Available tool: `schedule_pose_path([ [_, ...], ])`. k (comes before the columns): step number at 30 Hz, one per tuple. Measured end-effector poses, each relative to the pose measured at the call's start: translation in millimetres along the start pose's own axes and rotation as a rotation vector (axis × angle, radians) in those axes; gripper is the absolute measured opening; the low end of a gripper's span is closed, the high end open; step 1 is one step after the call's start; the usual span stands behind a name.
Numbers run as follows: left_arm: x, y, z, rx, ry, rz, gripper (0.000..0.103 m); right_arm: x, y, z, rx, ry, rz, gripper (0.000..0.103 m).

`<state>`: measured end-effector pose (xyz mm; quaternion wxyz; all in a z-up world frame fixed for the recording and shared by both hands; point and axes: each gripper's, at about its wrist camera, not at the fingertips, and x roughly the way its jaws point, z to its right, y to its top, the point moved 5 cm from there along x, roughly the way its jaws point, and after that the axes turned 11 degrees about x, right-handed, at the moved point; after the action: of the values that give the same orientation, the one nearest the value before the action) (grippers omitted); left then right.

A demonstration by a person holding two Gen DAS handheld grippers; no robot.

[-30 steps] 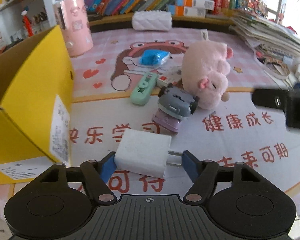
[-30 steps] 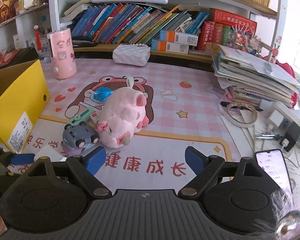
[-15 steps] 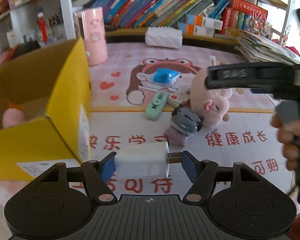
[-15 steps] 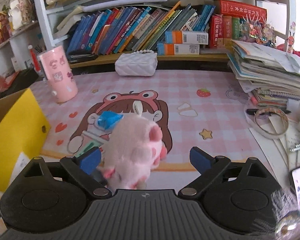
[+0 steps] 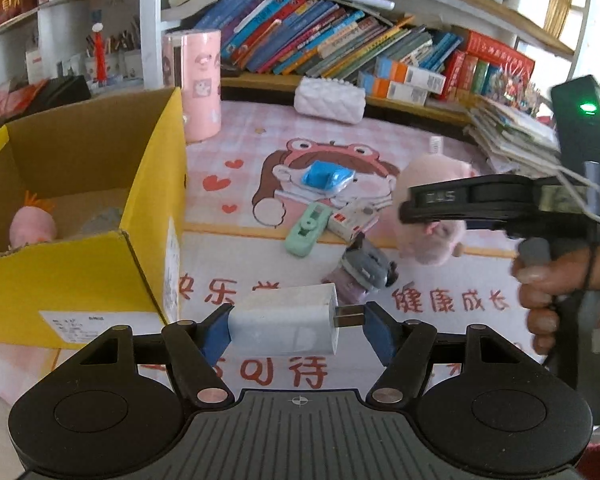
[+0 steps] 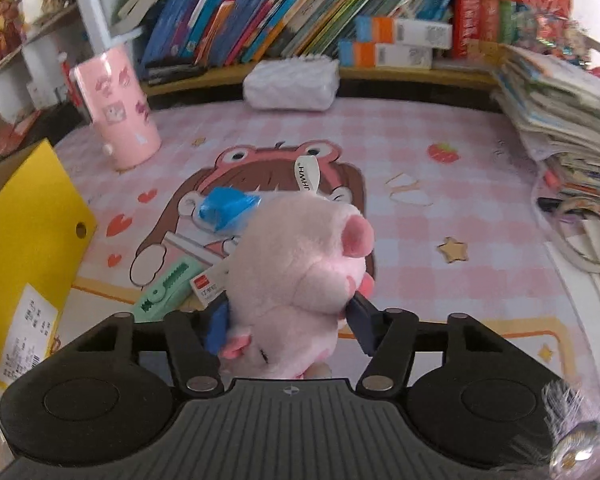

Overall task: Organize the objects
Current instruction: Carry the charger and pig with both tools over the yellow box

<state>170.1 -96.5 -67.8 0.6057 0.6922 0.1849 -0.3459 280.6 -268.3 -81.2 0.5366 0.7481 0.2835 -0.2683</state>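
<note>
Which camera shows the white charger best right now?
The left wrist view. The white charger sits centred between the left gripper pads, prongs against the right pad, lifted near the yellow box. The right wrist view does not show it; the pink plush pig fills its centre.

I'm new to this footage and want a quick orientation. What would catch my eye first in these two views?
First, the pink plush pig, squeezed between the right gripper fingers, whose jaws have just been closing on it, low in the middle of the right wrist view. Next, the white charger clamped in the left gripper, prongs against one pad. To its left stands the open yellow box, with a small pink toy already inside.
</note>
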Motion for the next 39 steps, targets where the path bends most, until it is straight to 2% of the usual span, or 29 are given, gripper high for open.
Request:
schedule_pose_path([
  [4,-6.5,2.9,1.6,0.003,-0.038,0.031,0.069,-36.8,4.5,5.6,0.013,-0.030,0.078,0.056],
  [8,-16.4,1.8,0.6,0.008,-0.067,0.061,0.069,-69.9,-2.2,8.0,0.038,-0.064,0.115,0.056],
  [13,-31.9,-2.8,-7.6,-0.005,-0.094,0.091,0.069,-98.3,-27.3,-1.6,0.051,-0.072,0.107,0.056],
  [19,-51.0,-18.5,-30.3,-0.028,-0.096,0.106,0.069,-116.2,-56.6,-31.4,0.013,-0.065,0.097,0.056],
  [30,-95.3,-59.0,-96.4,-0.132,-0.039,0.095,0.069,-132.2,-106.6,-98.9,-0.053,-0.031,0.037,0.057],
  [39,-126.7,-89.3,-130.4,-0.161,-0.011,0.088,0.069,-144.1,-147.5,-143.6,-0.089,0.002,-0.012,0.057],
])
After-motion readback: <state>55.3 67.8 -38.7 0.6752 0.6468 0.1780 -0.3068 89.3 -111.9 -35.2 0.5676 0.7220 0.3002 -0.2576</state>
